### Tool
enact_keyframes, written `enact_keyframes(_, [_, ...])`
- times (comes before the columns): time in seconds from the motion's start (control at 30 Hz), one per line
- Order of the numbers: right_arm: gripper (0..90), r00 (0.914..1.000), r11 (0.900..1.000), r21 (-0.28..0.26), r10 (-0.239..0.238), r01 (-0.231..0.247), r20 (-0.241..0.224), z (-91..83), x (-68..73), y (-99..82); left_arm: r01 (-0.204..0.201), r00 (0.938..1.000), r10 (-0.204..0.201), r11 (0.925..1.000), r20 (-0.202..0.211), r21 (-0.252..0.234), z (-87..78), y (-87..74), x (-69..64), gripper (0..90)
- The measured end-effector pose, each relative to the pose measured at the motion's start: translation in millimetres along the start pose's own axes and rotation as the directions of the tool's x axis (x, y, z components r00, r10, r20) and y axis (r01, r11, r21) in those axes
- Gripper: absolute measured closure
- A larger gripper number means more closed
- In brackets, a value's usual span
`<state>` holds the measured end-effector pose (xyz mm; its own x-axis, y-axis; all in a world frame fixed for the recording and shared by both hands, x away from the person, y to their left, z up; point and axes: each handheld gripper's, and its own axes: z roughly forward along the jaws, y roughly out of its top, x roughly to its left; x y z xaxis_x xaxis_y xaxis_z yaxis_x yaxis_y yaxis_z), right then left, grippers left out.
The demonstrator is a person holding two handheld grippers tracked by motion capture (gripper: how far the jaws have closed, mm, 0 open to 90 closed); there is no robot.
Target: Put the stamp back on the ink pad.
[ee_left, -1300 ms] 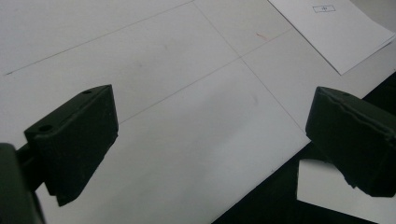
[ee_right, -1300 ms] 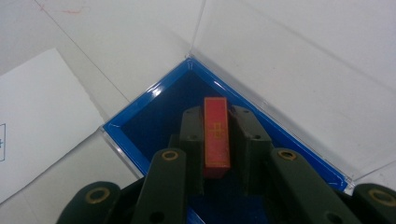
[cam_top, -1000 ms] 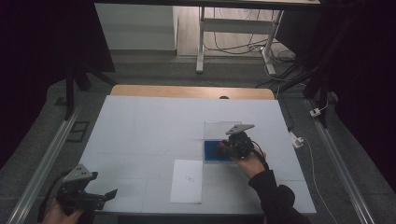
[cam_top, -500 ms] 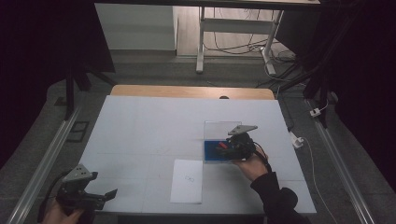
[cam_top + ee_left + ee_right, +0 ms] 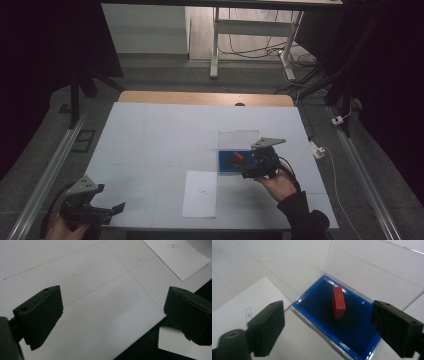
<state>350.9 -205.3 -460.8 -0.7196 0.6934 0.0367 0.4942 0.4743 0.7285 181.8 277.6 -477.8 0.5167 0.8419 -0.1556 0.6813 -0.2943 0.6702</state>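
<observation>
A small red block with a gold mark lies tilted in a blue-lined tray, whose clear lid stands up behind it. My right gripper hovers just in front of and above the block; its jaws have just been opening and stand wide apart, with nothing between them. From above, the right gripper sits at the tray's right side, beside the red block. My left gripper rests open at the table's front left edge, empty.
A white sheet of paper with a small printed box lies left of the tray, near the front edge. It also shows in the left gripper view. The white table ends at a wooden strip.
The right gripper has opened and drawn back a little toward the person and upward, leaving the red block in the tray. The left gripper has not moved.
</observation>
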Motion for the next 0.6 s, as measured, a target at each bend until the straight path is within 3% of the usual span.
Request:
enact_keyframes(0.37, [2.4,0.9996,0.9995,-0.015,0.028,-0.028,-0.004,-29.4,8.7,-16.1,-0.001,1.0,0.001,1.0,0.002,0.0,0.5,0.7,0.3,2.7])
enact_keyframes(0.6, [0.0,0.9996,0.9995,-0.03,0.006,-0.005,0.029,-49.8,13.5,-33.0,0.0,1.0,0.0,1.0,0.002,0.001,0.5,0.7,0.4,2.6])
